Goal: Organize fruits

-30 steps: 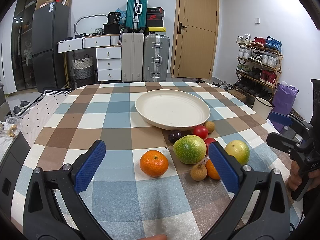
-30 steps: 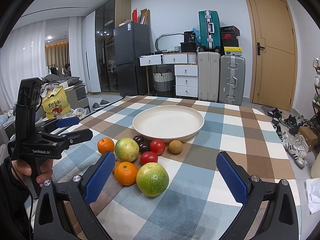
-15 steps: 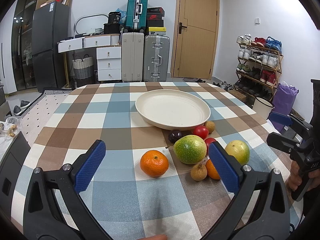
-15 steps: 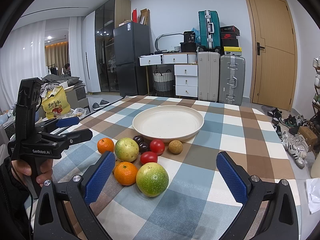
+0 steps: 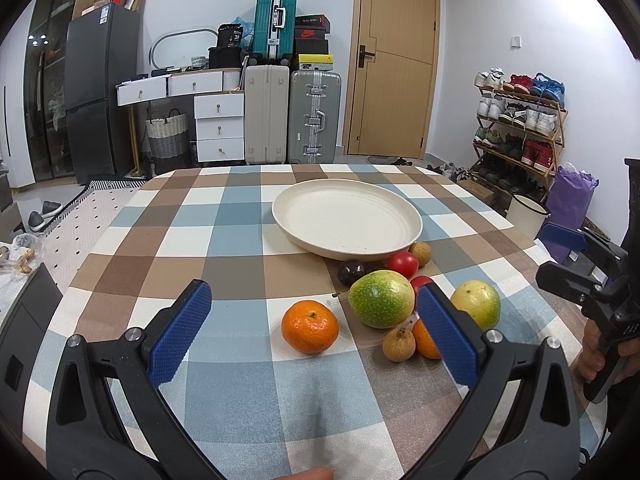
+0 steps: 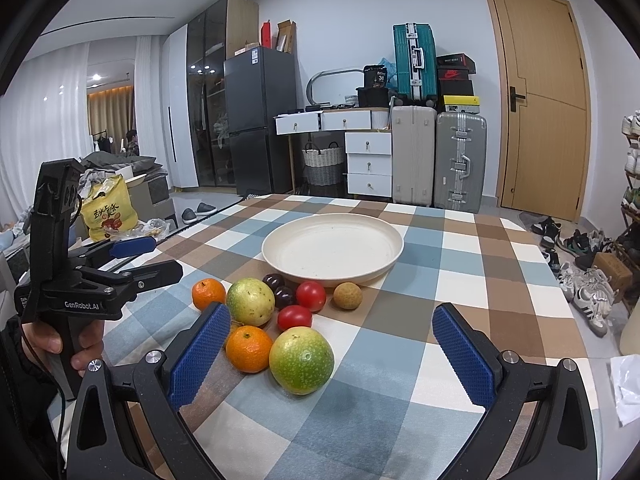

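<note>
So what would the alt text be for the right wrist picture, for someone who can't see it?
An empty cream plate sits on a checked tablecloth with oranges, tomatoes and green fruits clustered in front of it. The open right gripper frames the view; a hand holds the open left gripper at the left.

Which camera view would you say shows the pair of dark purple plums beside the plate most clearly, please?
The right wrist view: both dark purple plums appear side by side, unobstructed, just in front of the cream round plate. The left wrist view shows only one dark plum clearly.
</note>
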